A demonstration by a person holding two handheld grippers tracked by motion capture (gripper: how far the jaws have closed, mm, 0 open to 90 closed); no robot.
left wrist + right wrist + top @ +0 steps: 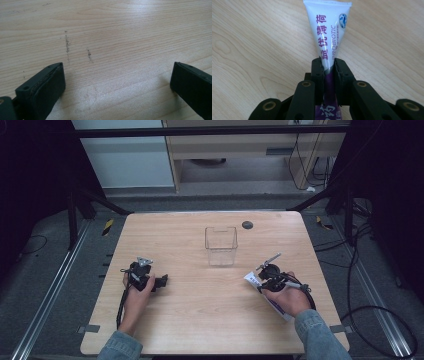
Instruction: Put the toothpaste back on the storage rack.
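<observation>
High view: a wooden bench (200,320) is seen from above, with a person's two forearms entering from the bottom edge. A claw is held in each hand. The left claw (161,281) is rested low over bare wood at the left of the bench, its jaws pointed toward the middle. In the left gripper view its two black jaws are spread wide apart, with nothing between them but bench (112,37) grain and a few dark scuff marks.

The right claw (261,282) is held at the right side of the bench. In the right gripper view its jaws are closed tight on a white and purple tube (328,37), pinched partway along, with the flat crimped end pointed away from the camera. In the high view the tube (251,279) is seen lying on the bench under the right hand. A clear plastic box (221,246) is stood upright near the middle of the bench, well apart from both claws.
</observation>
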